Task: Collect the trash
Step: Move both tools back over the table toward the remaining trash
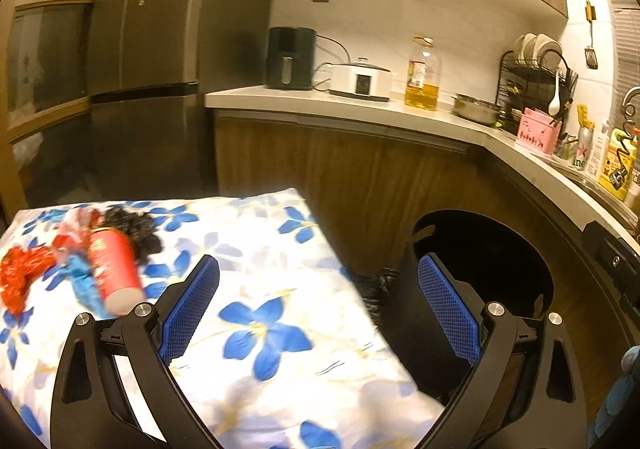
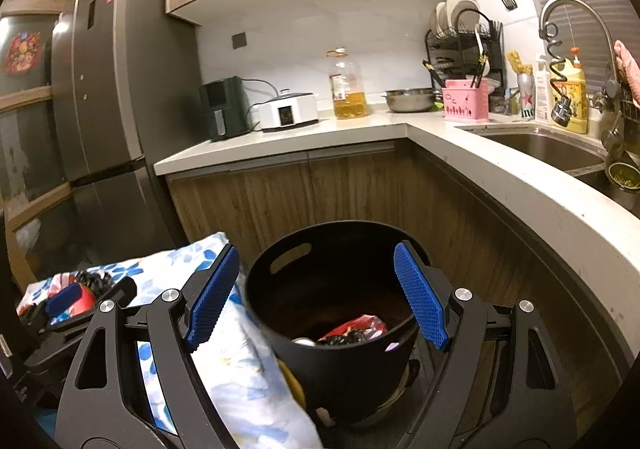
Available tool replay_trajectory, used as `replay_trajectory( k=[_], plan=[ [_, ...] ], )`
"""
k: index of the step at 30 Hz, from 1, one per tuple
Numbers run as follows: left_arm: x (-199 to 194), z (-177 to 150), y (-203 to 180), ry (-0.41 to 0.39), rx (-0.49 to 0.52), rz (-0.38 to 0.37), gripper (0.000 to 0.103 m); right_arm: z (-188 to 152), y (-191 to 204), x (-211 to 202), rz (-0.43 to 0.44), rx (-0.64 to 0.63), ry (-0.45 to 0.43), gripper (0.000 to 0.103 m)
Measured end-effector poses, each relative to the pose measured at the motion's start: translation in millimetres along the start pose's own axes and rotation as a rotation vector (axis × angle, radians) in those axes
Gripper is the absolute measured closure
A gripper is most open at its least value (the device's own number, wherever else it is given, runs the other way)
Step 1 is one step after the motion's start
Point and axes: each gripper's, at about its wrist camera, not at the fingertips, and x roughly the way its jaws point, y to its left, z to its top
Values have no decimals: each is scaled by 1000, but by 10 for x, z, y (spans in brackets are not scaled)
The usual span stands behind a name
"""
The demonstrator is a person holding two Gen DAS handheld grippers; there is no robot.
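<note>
On the floral cloth (image 1: 280,249) lies a pile of trash: a red can (image 1: 114,273) on its side, a red wrapper (image 1: 20,277), a blue wrapper (image 1: 84,281) and a black crumpled piece (image 1: 132,227). My left gripper (image 1: 320,269) is open and empty over the cloth's right edge, with the can just left of its left finger. A black bin (image 1: 520,237) stands to the right. My right gripper (image 2: 316,253) hangs open and empty above the bin (image 2: 340,377), which holds a red wrapper (image 2: 360,325) and black scraps (image 2: 344,339). The left gripper (image 2: 90,297) shows beside the can.
An L-shaped counter (image 2: 440,145) wraps behind and right of the bin, carrying an air fryer (image 2: 224,109), a cooker (image 2: 288,111), an oil bottle (image 2: 348,85) and a dish rack (image 2: 460,45). A sink (image 2: 540,145) lies at the right and a tall fridge (image 2: 108,97) at the left.
</note>
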Motion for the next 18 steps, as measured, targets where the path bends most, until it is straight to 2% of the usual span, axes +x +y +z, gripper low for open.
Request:
replay_trajectory(
  k=[9,18],
  plan=[
    [-394,-137,371,-33,0,78,7,-202,385,-257,47,-20,-16,25],
    [-634,-285,867,-47,-42,165,7,-346,833,-281,134,-42,11,25]
  ],
)
